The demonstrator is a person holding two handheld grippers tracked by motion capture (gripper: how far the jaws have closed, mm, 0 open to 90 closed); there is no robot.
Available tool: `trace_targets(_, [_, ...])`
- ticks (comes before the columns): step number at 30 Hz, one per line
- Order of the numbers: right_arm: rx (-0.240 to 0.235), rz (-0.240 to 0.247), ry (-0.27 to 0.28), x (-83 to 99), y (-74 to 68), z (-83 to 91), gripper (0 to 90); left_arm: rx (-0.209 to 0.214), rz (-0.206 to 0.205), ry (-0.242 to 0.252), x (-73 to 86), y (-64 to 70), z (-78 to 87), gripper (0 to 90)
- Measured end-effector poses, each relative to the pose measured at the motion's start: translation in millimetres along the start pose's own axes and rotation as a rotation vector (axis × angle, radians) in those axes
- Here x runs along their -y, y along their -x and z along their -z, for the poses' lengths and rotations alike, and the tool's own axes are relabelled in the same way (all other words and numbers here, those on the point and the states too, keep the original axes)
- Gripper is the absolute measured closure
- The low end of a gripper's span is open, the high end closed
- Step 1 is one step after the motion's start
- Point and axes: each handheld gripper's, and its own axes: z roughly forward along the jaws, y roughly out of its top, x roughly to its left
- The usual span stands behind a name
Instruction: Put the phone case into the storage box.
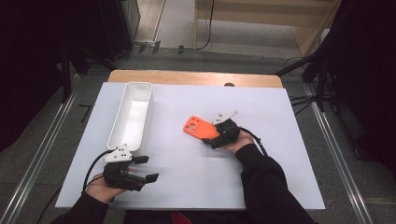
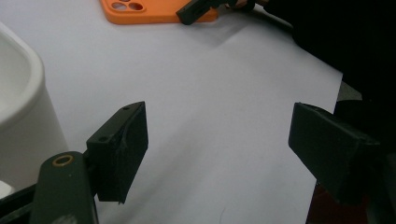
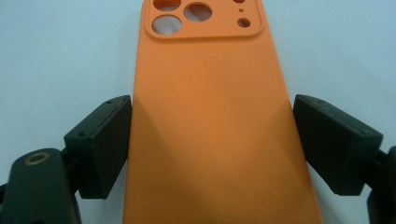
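Note:
An orange phone case (image 1: pixel 200 127) lies back side up near the middle of the white table top (image 1: pixel 196 186), camera cut-outs toward the far left. My right gripper (image 1: pixel 212 139) comes at it from the near right. In the right gripper view the case (image 3: pixel 210 130) runs between the two black jaws, and each jaw presses against one long edge, so the gripper (image 3: pixel 211 140) is shut on it. My left gripper (image 1: pixel 145 169) rests at the table's near left, open, with bare table between its jaws (image 2: pixel 217 149).
A long white bin (image 1: pixel 131 114) stands at the left, its near end just beyond my left gripper; its rounded wall (image 2: pixel 23 107) shows at the left of the left gripper view. A wooden strip (image 1: pixel 196 77) edges the far side of the table.

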Motion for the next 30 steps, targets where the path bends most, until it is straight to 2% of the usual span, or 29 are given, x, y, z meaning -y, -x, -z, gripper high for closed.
trace_targets(10, [-0.047,0.003,0.008,0.8,6.3,1.9,14.9,-0.001,0.010,0.000,0.0,-1.5,1.9,20.5])
trace_targets(12, [-0.044,0.008,0.007,0.8,6.2,1.9,14.9,-0.002,0.018,0.004,0.1,-2.5,2.1,20.5])
trace_targets(18, [-0.086,-0.043,0.026,1.1,12.4,3.2,14.9,-0.006,0.024,0.004,0.0,-2.9,3.1,20.5])
trace_targets(20, [-0.101,-0.074,0.036,1.3,15.0,3.9,14.9,-0.005,0.027,0.003,-0.1,-3.1,3.1,20.6])
trace_targets(24, [-0.126,-0.132,0.066,2.1,20.1,6.4,14.9,0.002,0.032,0.002,-0.3,-3.2,2.2,20.6])
trace_targets(30, [-0.156,-0.190,0.118,-1.1,21.8,15.9,14.9,0.012,0.035,-0.001,-1.4,-3.8,1.6,20.6])
